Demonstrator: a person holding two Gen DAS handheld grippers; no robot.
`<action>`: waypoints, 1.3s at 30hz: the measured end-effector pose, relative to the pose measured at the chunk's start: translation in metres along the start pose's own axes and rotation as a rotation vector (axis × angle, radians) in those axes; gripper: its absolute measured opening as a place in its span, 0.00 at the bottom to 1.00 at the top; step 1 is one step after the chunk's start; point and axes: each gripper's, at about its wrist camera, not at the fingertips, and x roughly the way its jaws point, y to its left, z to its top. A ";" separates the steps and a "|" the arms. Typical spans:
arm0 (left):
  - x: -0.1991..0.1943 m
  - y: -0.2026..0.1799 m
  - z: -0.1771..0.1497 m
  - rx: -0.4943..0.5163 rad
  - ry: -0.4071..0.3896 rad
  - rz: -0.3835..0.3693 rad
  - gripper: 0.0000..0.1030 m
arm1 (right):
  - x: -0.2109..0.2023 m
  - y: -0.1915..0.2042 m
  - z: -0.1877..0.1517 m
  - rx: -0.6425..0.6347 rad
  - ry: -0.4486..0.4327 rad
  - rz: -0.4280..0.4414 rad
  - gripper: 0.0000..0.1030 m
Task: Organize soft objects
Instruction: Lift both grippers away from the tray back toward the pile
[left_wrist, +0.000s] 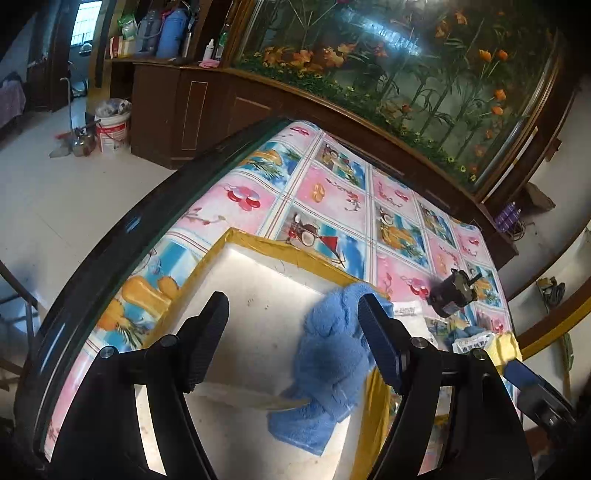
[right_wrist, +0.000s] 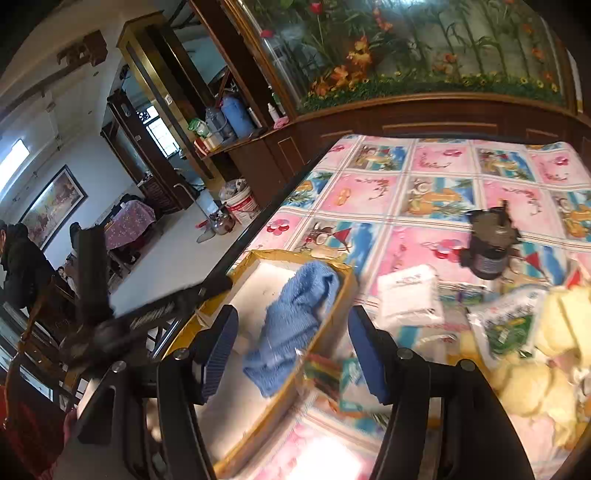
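The blue towel (left_wrist: 332, 354) lies crumpled inside the white foam box (left_wrist: 255, 295) with the yellow-taped rim, draped toward the box's right wall at the lower centre of the left wrist view. The left gripper (left_wrist: 293, 343) hangs over the box with its fingers (left_wrist: 208, 339) spread wide and gripping nothing — the towel sits between them, loose. The right gripper (right_wrist: 291, 354) is also released, holding nothing, above the box edge and a small colourful packet (right_wrist: 325, 373) (blurred). On the patterned desk (right_wrist: 436, 177), right of the box: a white pack (right_wrist: 410, 291), a dark pump-like object (right_wrist: 491, 243) and yellow soft items (right_wrist: 535, 380).
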 end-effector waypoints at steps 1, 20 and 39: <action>0.002 0.002 0.004 -0.010 0.014 0.005 0.71 | -0.011 -0.001 -0.002 0.003 -0.010 -0.004 0.60; -0.347 -0.097 -0.042 0.286 -0.331 -0.381 0.71 | -0.316 0.008 -0.012 -0.017 -0.419 -0.105 0.62; -0.308 -0.111 0.051 0.375 -0.452 -0.115 0.90 | -0.344 0.007 0.080 -0.058 -0.428 -0.611 0.85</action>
